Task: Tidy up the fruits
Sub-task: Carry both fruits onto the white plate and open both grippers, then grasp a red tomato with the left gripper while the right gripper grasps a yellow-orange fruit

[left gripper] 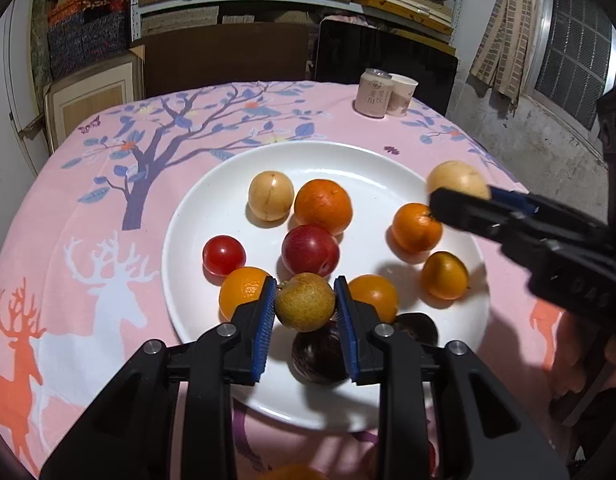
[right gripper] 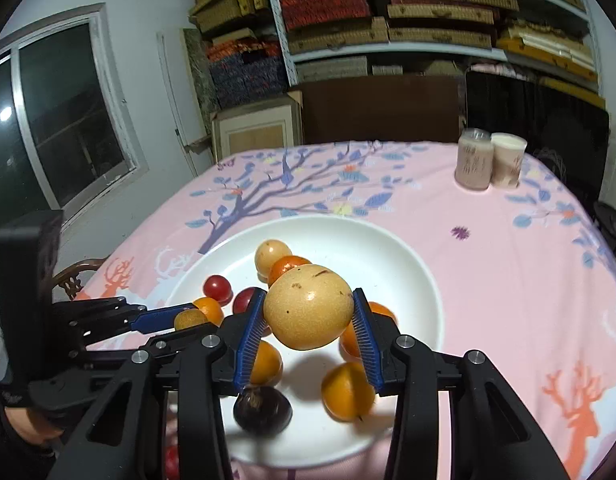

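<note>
A white plate on the pink tablecloth holds several fruits: oranges, a red tomato, a red plum, a pale yellow fruit and dark purple fruits. My left gripper is shut on a small yellow-green fruit above the plate's near side. My right gripper is shut on a large pale yellow fruit and holds it above the plate. In the left wrist view the right gripper is over the plate's right rim. In the right wrist view the left gripper is at the left.
A pink can and a paper cup stand at the table's far right, also shown in the right wrist view. Shelves with boxes line the back wall. A red fruit lies off the plate near the front edge.
</note>
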{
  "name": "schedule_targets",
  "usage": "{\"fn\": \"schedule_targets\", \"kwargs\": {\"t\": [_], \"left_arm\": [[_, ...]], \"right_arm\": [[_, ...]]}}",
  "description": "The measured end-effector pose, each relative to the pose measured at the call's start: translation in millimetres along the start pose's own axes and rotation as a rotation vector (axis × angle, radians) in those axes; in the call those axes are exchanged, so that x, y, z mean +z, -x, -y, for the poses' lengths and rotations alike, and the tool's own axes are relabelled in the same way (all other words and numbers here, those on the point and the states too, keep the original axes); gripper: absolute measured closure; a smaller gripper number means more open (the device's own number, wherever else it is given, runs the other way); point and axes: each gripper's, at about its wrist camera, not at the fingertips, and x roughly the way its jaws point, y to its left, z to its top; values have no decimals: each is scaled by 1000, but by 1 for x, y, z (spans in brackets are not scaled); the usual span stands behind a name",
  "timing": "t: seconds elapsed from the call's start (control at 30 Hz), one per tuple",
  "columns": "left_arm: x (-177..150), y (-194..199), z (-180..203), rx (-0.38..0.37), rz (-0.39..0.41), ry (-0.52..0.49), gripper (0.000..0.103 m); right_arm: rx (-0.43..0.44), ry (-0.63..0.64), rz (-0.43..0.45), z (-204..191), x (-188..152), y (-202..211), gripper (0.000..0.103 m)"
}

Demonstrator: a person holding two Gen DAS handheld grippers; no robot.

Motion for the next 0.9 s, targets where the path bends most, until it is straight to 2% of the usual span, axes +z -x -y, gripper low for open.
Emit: {"fn": "schedule_targets", "kwargs": {"t": [0.07, 0.1, 0.13, 0.17, 0.2, 0.23, 0.27, 0.37, 0.57, 0.67, 0.9], "left_arm": [[2, -3, -1, -3, 11, 2, 74], [3, -5, -1, -2, 15, 4, 70], [4, -4, -2, -5, 28, 9, 64], [4, -3, -3, -19, 38, 16, 51], [3, -2, -4, -18, 50, 20, 43], [3, 0, -4, -16, 63, 20, 39], [2, 4, -4, -21, 76, 23, 34], [-2, 17, -4, -24, 113, 25, 34], [-27, 52, 6, 21, 157, -19, 33], [-48, 71, 13, 33, 161, -39, 25], [-111, 98, 32, 16, 89, -81, 23]], "right_arm": [[-6, 3, -15, -4, -3, -18, 59], [-17, 13, -12, -6, -5, -25, 59], [-12, 15, -5, -7, -7, -29, 59], [-1, 11, 3, -7, -9, -31, 59], [6, 10, 10, -5, -12, -31, 56], [5, 9, 24, -4, -14, -28, 47], [2, 5, 47, -1, -16, -24, 43], [27, -29, 107, 7, -18, -4, 41], [41, -36, 139, 15, -28, 38, 41], [30, -28, 143, 20, -48, 58, 41], [74, 33, -9, 7, -104, 86, 41]]}}
